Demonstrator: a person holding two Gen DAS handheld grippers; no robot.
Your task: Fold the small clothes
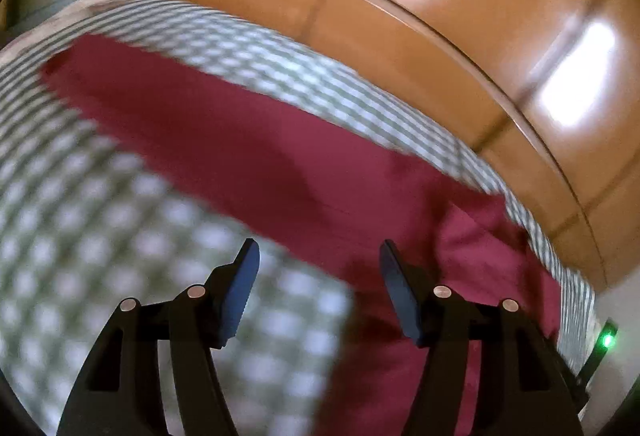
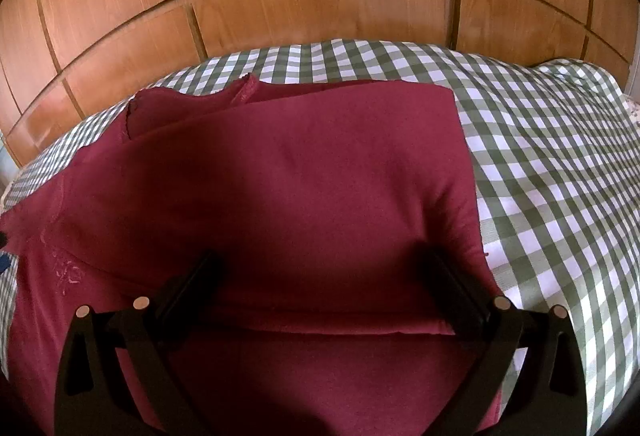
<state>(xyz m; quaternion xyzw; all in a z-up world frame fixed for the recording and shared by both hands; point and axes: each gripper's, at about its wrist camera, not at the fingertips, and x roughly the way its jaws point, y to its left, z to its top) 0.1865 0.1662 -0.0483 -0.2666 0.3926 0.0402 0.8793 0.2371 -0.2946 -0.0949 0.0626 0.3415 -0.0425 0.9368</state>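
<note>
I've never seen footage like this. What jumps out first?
A dark red garment fills the middle of the right wrist view, partly folded on a green-and-white checked cloth. Glossy wooden panels rise behind it. In the left wrist view, two blue-padded fingers stand apart with nothing between them, over the blurred checks beside the garment's edge.

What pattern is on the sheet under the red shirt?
Green and white checks on the sheet, clearest in the right wrist view.

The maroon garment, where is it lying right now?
In the right wrist view the maroon garment lies on the checked sheet, left of centre, before the wooden panels.
</note>
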